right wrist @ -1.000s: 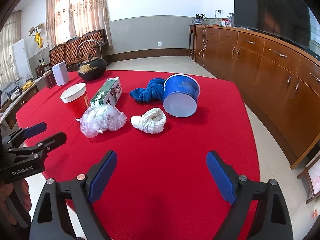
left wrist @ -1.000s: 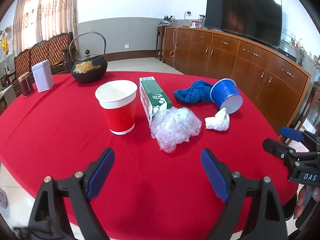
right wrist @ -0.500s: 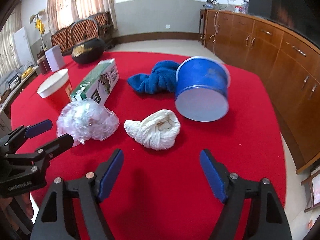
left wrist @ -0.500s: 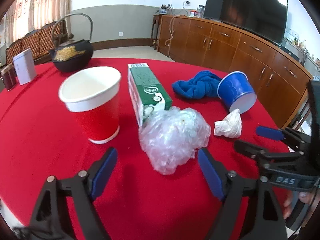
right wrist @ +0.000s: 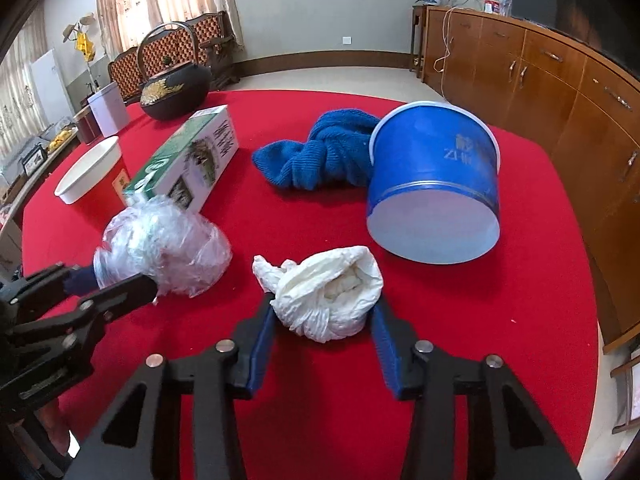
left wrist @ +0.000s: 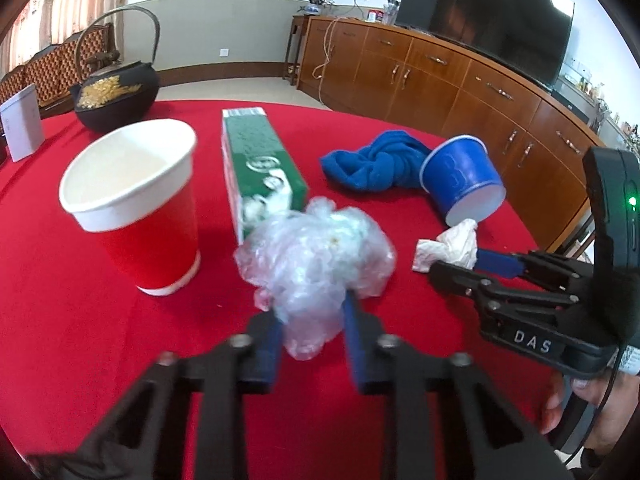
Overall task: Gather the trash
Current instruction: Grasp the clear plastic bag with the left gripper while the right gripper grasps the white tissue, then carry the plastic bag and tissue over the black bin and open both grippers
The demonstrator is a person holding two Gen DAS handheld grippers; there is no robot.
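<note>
A round table covered in red felt-like cloth carries the items. The left gripper has just been closing, and its blue pads now pinch the near end of a crumpled clear plastic bag, a glossy, wrinkled, roughly ball-shaped wad lying toward the near edge of the surface. The right gripper has also just been closing; its ribbed blue pads flank a crumpled white tissue wad, the left one touching it, the right one at its side with contact unclear. The wad is soft, creased, somewhat elongated, with its long axis running left to right across the right wrist view and a twisted tail pointing left. Just behind the plastic bag lies a green-and-white cardboard carton, a long rectangular box on its side, its long axis running from the bag toward the far edge. To its left stands an upright red paper cup with a white interior. A blue paper tub lies tipped on its side, white base toward the near edge, resting against a bunched blue knitted cloth. A black iron kettle with an arched handle sits at the far edge.
</note>
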